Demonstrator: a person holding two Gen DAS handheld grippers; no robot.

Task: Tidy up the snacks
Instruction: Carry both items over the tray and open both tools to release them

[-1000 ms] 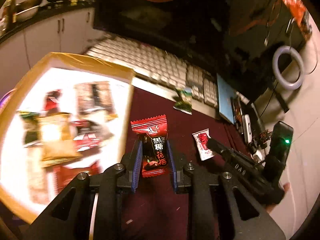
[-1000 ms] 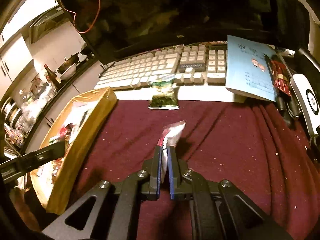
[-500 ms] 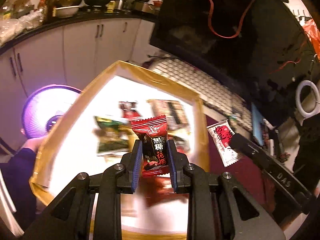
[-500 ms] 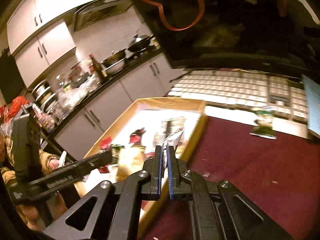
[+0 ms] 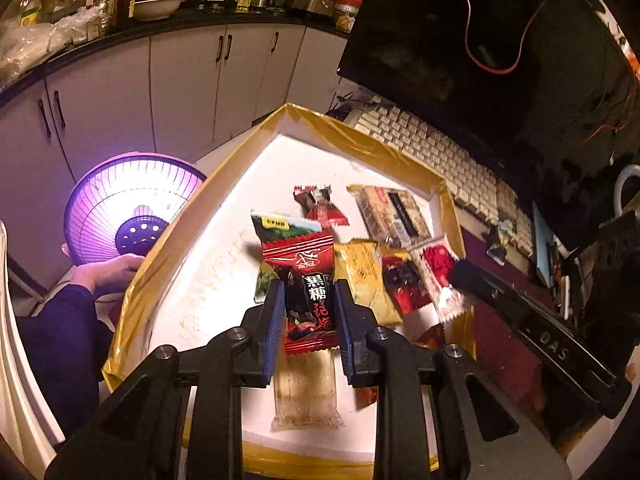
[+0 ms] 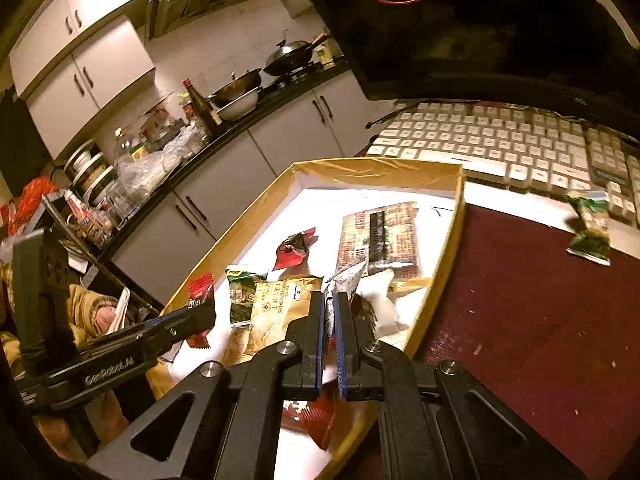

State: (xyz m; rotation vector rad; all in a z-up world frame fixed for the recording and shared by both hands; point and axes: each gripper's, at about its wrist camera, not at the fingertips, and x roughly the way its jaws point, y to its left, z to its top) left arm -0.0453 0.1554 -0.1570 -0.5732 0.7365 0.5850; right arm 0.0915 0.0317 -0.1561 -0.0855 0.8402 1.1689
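My left gripper (image 5: 308, 300) is shut on a red candy packet (image 5: 306, 276) with black Chinese lettering, held above the gold-rimmed white box (image 5: 224, 280). My right gripper (image 6: 330, 312) is shut on a small white and red snack packet (image 6: 344, 280), seen edge-on, above the same box (image 6: 444, 256). That packet and the right gripper's fingers (image 5: 468, 276) also show in the left wrist view. The left gripper (image 6: 192, 320) with its red packet shows in the right wrist view. Several snack packets lie in the box. A green snack packet (image 6: 590, 224) lies on the maroon cloth near the keyboard.
A white keyboard (image 6: 500, 140) and a dark monitor (image 5: 480, 40) stand behind the box. A maroon cloth (image 6: 520, 300) covers the desk right of the box. A purple fan heater (image 5: 124, 216) stands left of the box. Kitchen cabinets and a counter with pots lie beyond.
Both grippers have moved left from above the maroon cloth to above the box, each still holding its packet.
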